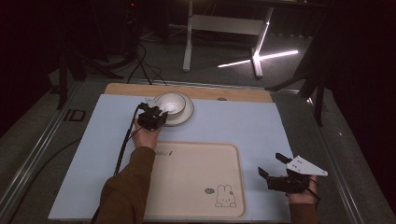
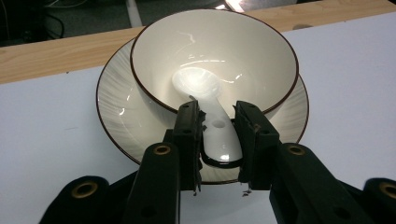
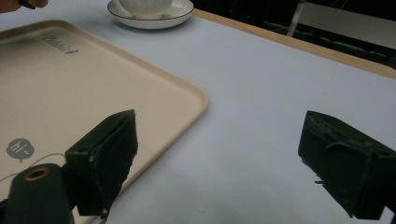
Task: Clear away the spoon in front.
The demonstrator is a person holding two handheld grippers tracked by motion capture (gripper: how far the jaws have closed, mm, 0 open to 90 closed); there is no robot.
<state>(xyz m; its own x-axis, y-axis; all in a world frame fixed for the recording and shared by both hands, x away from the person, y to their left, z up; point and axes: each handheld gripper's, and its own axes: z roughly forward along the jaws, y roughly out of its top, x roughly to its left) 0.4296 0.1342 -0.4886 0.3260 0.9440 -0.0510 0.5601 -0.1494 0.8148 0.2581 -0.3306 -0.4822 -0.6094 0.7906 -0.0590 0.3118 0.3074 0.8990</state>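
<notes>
The left gripper [image 2: 218,135] has its jaws nearly shut around the glossy white ceramic spoon's [image 2: 212,112] handle, whose long axis runs straight ahead into the brown-rimmed cream bowl [image 2: 261,51].

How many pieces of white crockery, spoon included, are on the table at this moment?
3. A bowl stands on a plate at the table's far edge, and a spoon lies in the bowl with its handle over the rim, between the left gripper jaws. Nothing appears hidden.
</notes>
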